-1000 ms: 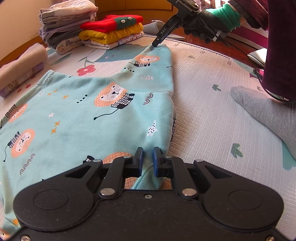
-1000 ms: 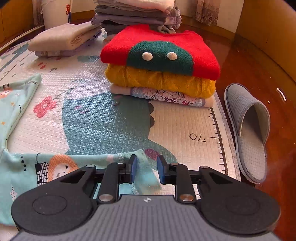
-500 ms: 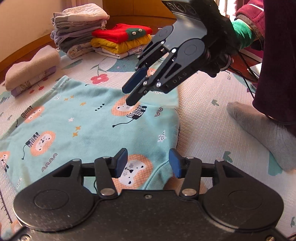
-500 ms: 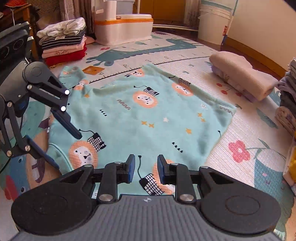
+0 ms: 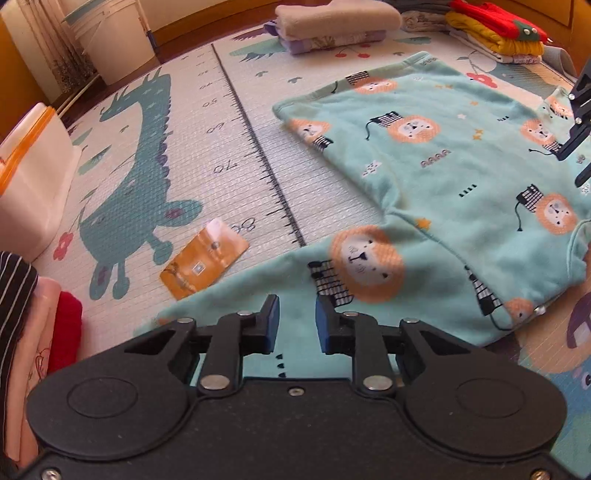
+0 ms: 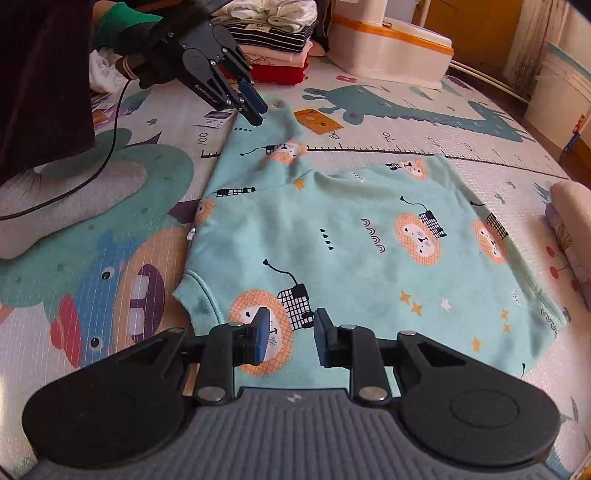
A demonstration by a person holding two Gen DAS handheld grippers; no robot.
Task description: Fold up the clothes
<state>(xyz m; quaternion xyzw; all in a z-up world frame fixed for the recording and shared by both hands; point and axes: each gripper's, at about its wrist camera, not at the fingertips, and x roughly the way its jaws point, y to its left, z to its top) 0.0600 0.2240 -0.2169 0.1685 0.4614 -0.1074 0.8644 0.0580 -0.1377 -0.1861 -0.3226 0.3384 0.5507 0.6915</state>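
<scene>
A teal lion-print top (image 5: 443, 166) lies spread flat on the play mat (image 5: 240, 110), with one sleeve (image 5: 288, 280) stretched out toward the left wrist camera. My left gripper (image 5: 295, 325) hovers open just over that sleeve's end, nothing between its blue pads. From the right wrist view, the left gripper (image 6: 253, 105) hangs above the sleeve cuff (image 6: 280, 110). My right gripper (image 6: 290, 332) stands open over the top (image 6: 351, 240) near its collar (image 6: 199, 291), holding nothing. Part of the right gripper (image 5: 578, 125) shows at the edge of the left wrist view.
Folded stacks ring the mat: red and yellow sweaters (image 5: 495, 29), a beige towel pile (image 5: 332, 18), and striped, pink and red clothes (image 6: 273, 48). A white box with orange rim (image 6: 391, 48) and an orange card (image 5: 203, 258) lie nearby. A person's socked foot (image 6: 74, 199) and cable rest left.
Both grippers were shut on the top's edges a second ago. They have let go and opened, one sleeve now lies folded onto the body, and the left gripper has swung to the other sleeve.
</scene>
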